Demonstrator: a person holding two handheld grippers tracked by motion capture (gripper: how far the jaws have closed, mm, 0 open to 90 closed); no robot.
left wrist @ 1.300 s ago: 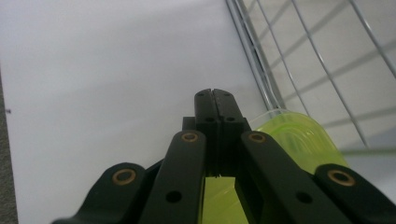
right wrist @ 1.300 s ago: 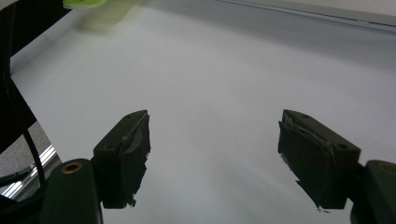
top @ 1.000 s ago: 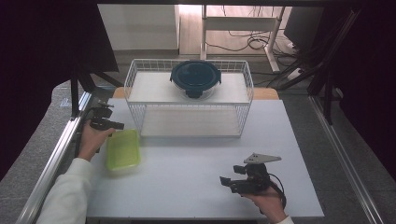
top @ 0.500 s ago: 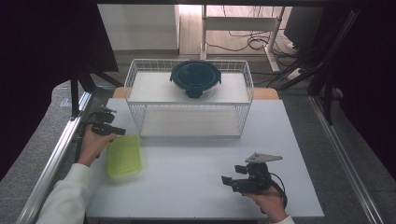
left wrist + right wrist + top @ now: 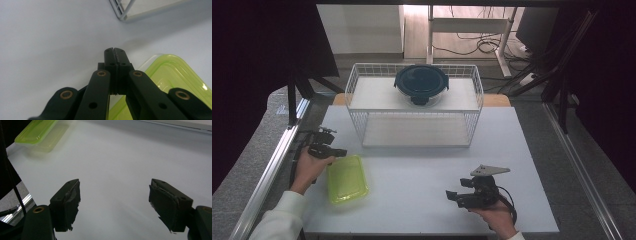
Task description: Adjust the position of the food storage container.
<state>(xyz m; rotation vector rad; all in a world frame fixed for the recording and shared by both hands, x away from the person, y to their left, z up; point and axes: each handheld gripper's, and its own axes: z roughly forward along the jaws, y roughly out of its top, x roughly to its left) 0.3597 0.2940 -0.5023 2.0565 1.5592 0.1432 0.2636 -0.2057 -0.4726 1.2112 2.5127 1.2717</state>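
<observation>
High view: left gripper (image 5: 334, 151), fingers pressed together on nothing, sits just beside the green lid (image 5: 346, 178) (flat on the tabletop (image 5: 422, 185)); right gripper (image 5: 453, 197) fingers spread, empty.

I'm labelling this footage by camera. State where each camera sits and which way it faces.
High view: fixed above the table's near edge, looking forward and down at the wire rack; both hands and forearms show.
Left gripper view: rides the left gripper, jaws shut, facing the tabletop.
Right gripper view: rides the right gripper, jaws open, facing across the table.
All three share the green container.
</observation>
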